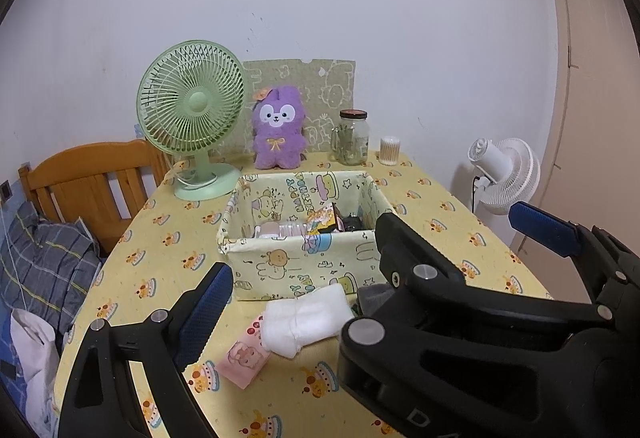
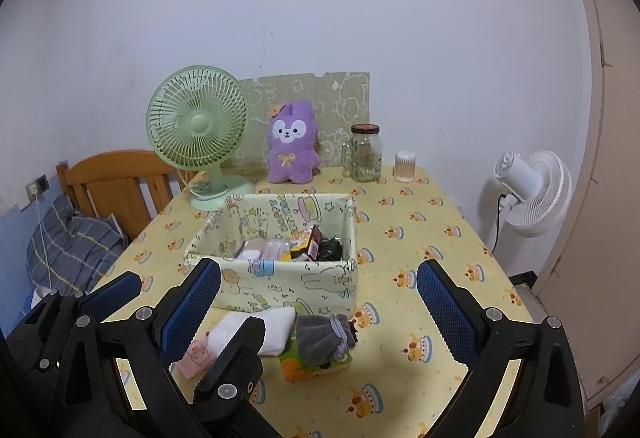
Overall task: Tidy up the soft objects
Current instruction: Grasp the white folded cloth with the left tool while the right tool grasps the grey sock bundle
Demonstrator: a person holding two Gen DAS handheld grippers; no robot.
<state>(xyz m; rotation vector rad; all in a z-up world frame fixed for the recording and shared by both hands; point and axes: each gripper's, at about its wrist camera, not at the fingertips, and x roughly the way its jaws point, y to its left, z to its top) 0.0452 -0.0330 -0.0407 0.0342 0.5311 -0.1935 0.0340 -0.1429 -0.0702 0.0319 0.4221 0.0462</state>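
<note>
Green fan (image 2: 198, 127) far left on counter (image 2: 432, 238). Pink packet (image 1: 244, 356), white cloth (image 1: 306, 322), grey socks (image 2: 324, 334) lie before fabric bin (image 1: 288, 262), print reads "HAPPY BIRTHDAY". Left tongs (image 1: 352, 274) apart, right tongs (image 2: 318, 296) apart, both empty. Bin contents hard to make out.

Yellow cake-print tablecloth (image 2: 400, 222), purple plush (image 2: 291, 142) (orange bow), mint-green fan (image 2: 198, 123), white sock (image 2: 269, 330).
</note>
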